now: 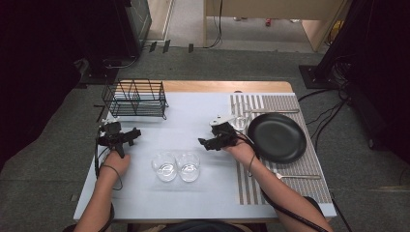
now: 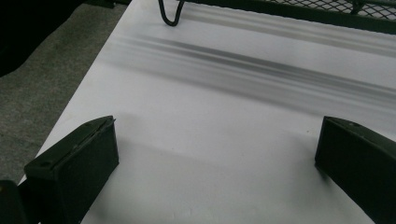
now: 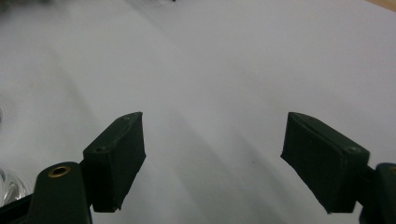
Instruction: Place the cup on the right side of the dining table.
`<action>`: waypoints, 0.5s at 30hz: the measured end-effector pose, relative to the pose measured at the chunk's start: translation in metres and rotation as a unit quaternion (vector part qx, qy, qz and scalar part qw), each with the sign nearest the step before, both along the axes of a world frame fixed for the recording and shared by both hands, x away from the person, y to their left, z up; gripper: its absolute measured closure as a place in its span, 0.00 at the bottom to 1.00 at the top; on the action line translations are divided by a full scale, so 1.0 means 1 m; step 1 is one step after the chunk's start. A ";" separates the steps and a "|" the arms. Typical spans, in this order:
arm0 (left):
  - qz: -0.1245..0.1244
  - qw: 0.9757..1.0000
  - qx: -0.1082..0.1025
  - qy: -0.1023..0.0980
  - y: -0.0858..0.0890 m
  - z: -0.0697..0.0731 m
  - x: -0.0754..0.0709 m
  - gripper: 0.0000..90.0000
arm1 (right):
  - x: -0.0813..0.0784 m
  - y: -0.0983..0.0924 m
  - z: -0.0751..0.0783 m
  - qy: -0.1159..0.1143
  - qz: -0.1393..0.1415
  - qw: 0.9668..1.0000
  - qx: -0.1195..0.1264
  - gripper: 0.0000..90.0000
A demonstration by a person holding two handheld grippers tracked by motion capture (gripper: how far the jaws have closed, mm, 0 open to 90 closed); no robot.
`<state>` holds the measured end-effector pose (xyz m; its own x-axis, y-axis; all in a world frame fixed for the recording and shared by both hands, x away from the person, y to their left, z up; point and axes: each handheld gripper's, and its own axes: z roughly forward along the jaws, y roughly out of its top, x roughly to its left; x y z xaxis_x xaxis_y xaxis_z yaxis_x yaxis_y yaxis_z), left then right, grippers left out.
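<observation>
I work at a big pale blue table (image 1: 193, 116). On the far left corner stands a black wire rack (image 1: 135, 99). On the right, a round black plate (image 1: 276, 137) lies on a striped mat (image 1: 295, 170). Two clear glasses (image 1: 177, 166) stand side by side near me, touching, between my hands. My left gripper (image 1: 136, 132) is near the rack, its fingers wide apart over bare table. My right gripper (image 1: 202, 142) is just beside the plate, above the glasses. Its fingers are apart too and hold nothing.

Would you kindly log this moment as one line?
left gripper: open, empty | right gripper: open, empty | glasses: side by side, untouched
</observation>
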<state>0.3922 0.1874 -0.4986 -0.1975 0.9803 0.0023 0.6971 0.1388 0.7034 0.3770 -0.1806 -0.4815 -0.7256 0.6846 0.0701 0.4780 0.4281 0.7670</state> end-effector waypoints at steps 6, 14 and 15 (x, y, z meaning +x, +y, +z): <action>0.000 1.000 0.000 0.000 0.000 0.000 0.000 0.00 | -0.002 0.004 -0.004 0.005 0.008 1.000 -0.004 0.23; 0.000 1.000 0.000 -0.001 0.000 0.000 0.000 0.00 | -0.004 0.009 -0.010 0.008 0.029 1.000 -0.006 0.24; 0.000 1.000 0.000 -0.001 0.000 0.000 0.000 0.00 | -0.004 0.010 -0.012 0.010 0.030 0.999 -0.009 0.24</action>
<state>0.3922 0.1873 -0.4987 -0.1979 0.9802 0.0016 0.6961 0.1394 0.7043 0.3734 -0.1710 -0.4930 -0.7642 0.6408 0.0735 0.4659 0.4696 0.7499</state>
